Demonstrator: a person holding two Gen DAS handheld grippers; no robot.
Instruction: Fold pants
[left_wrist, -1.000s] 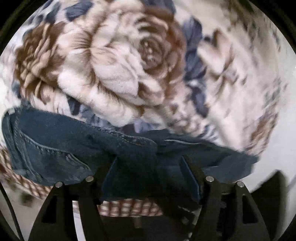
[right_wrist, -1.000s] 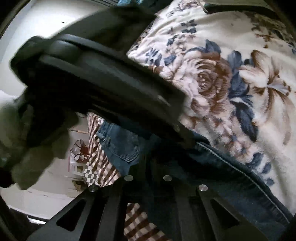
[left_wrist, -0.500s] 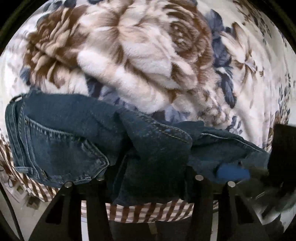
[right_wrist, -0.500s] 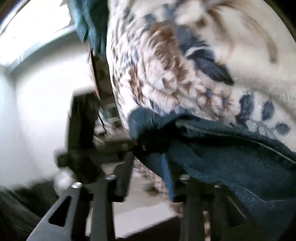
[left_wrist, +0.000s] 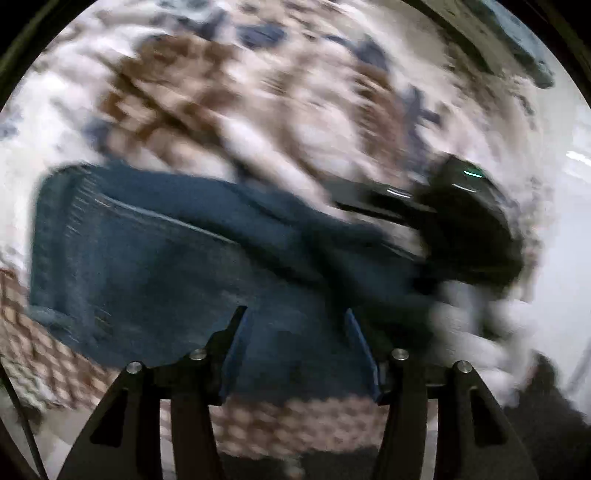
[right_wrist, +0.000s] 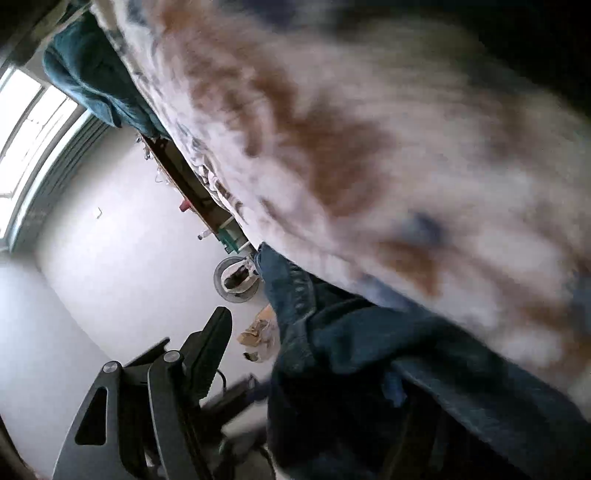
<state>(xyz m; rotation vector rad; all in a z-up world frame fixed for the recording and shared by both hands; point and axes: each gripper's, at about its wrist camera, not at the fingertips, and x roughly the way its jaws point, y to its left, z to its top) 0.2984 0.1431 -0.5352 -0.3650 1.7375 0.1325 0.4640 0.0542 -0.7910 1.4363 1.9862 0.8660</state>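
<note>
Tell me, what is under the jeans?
The jeans lie on a flower-patterned blanket, near its edge. Below them a checked cloth shows. How far these continue underneath is hidden by the denim, and the picture is blurred.

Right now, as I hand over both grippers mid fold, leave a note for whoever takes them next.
Left gripper: jaws spread, with the jeans bunched between them; the blur hides whether they pinch.
Right gripper: one finger stands clear, the other is buried in denim; grip unclear.
The jeans lie crumpled at the edge of the floral blanket, over a checked cloth, waistband on the left in the left wrist view.
Done: no clean fold shows.
Left: probably spread them flat, then fold.
</note>
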